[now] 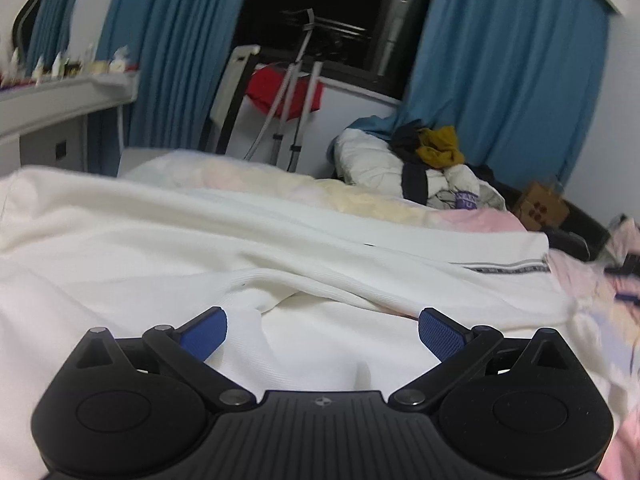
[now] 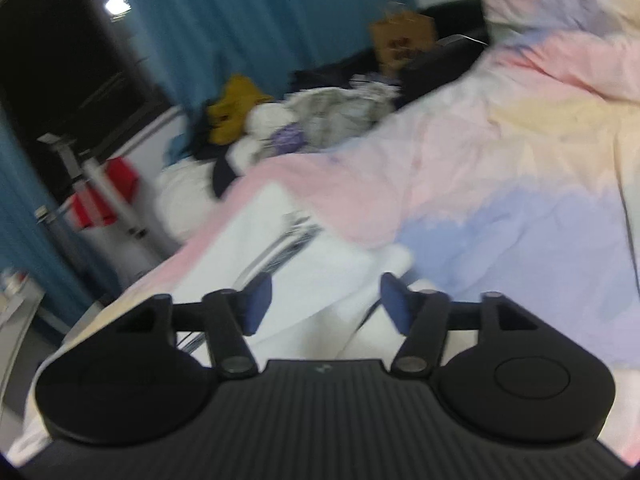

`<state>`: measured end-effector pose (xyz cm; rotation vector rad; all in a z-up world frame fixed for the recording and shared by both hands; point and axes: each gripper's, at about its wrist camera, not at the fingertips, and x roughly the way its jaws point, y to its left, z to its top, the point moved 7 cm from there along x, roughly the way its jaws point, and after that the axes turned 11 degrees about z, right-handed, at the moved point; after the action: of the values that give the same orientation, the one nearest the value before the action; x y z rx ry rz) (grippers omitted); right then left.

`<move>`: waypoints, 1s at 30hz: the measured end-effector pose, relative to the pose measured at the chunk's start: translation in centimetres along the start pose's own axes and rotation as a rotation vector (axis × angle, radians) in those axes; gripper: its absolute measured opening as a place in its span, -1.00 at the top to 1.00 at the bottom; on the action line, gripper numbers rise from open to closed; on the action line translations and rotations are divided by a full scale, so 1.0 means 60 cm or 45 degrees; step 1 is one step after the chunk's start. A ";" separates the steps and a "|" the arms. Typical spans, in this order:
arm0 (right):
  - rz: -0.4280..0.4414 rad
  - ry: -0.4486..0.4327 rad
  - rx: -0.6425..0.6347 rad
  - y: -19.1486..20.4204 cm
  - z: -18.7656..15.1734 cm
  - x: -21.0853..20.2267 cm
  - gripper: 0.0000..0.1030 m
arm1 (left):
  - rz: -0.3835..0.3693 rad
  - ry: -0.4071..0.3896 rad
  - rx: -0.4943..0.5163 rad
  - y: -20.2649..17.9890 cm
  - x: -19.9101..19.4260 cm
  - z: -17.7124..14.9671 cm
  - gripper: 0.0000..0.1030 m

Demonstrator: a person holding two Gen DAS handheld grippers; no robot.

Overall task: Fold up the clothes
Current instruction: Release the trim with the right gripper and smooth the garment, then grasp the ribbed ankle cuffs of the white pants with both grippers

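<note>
On the pastel bedspread (image 2: 500, 152), a white garment (image 1: 200, 248) lies spread and rumpled beneath my two tongs, both with fingers apart and holding nothing.

My left gripper (image 1: 323, 332) sits low and level over a raised crease, pointing across the bed toward the curtains (image 1: 500, 80); my right gripper (image 2: 326, 300) is rolled to one side, its view blurred, over the garment's striped edge (image 2: 280, 240). The risk I see: closing on that crease could pinch several layers or the bedspread too, dragging the cloth crooked; a tilted right grip could catch only the hem.
</note>
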<state>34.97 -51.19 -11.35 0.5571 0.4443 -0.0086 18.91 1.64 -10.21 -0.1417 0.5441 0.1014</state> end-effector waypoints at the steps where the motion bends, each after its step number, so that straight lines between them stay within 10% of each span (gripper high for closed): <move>1: 0.024 0.012 -0.037 0.020 -0.004 -0.020 -0.28 | -0.007 -0.002 0.017 -0.004 -0.005 -0.001 -1.00; 16: 0.354 0.153 -0.449 0.250 -0.189 -0.233 -0.50 | 0.051 0.004 0.174 -0.024 -0.110 -0.035 -1.00; 20: 0.270 0.197 -0.434 0.244 -0.245 -0.228 -0.67 | 0.151 -0.015 0.222 -0.006 -0.140 -0.047 -1.00; 30: 0.241 0.185 -0.437 0.231 -0.258 -0.214 -0.67 | 0.304 0.118 -0.068 0.122 -0.175 -0.010 -1.00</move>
<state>18.80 -32.89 -10.74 0.2604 0.5200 0.2862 8.70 8.15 -6.02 -0.1337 0.6500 0.3430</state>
